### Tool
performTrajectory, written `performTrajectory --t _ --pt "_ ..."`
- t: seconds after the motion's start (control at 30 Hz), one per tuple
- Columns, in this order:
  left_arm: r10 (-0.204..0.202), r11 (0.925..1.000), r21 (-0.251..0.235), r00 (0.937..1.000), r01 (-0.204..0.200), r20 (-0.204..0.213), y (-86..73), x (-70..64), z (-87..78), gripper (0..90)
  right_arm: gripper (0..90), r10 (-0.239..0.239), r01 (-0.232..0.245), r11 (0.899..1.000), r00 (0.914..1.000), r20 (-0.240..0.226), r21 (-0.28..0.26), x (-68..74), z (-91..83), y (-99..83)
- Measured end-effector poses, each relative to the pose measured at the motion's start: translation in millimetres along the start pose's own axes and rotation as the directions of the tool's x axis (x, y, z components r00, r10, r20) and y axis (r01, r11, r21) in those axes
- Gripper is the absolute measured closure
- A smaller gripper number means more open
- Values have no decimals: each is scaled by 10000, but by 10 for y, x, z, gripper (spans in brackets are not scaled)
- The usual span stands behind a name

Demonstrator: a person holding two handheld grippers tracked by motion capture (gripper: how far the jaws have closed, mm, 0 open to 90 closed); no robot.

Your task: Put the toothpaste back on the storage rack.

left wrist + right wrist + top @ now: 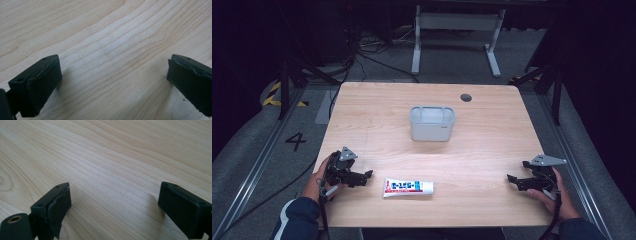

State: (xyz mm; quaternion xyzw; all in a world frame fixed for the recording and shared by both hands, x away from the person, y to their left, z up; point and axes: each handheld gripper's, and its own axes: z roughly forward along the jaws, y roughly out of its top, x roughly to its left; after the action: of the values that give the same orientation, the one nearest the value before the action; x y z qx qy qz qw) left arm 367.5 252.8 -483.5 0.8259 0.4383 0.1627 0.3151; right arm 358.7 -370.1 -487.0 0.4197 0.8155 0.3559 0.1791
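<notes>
1. Left gripper (368,174) at the near left of the wooden table (492,150), held by a hand, jaws spread wide, nothing between them, bare wood beneath them in the left gripper view (113,75).
2. Just right of it, near edge of the table, a toothpaste tube (408,187) lying flat, long axis left to right, wider crimped end toward the left gripper, not touched by either gripper.
3. Probably light and soft in the body, a little slippery on the printed film, easy to squash; better taken across the middle of the flat body, or nearer the firmer cap end, with gentle pressure.
4. Farther back, about the middle of the table, a grey bin (432,123) standing upright, open at the top, looking empty, well apart from the tube.
5. Right gripper (510,178) at the near right, in the other hand, jaws also wide apart and holding nothing, plain table between them in the right gripper view (113,197).
</notes>
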Motion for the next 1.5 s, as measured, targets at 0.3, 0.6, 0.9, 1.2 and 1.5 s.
performTrajectory --t 0.3,0.6,0.9,1.2,1.5 --pt "693 9975 101 9963 -699 514 -36 119 -49 2 117 -10 10 10000 10000 31 9 0 -4 -3" --pt "715 9974 -38 9964 -714 448 -61 127 -60 3 152 -105 105 9999 9999 46 120 19 -21 12" --pt "816 9967 -20 9933 -817 824 -81 148 -71 1 227 -575 583 9979 9980 -279 297 94 -32 96" --pt "835 9965 -7 9935 -837 778 -82 149 -74 1 250 -1016 1023 9948 9909 -886 29 233 -20 280" --pt "811 9967 -35 9938 -811 755 -86 148 -77 2 259 -1684 1691 9856 9767 -1330 -65 439 5 438"
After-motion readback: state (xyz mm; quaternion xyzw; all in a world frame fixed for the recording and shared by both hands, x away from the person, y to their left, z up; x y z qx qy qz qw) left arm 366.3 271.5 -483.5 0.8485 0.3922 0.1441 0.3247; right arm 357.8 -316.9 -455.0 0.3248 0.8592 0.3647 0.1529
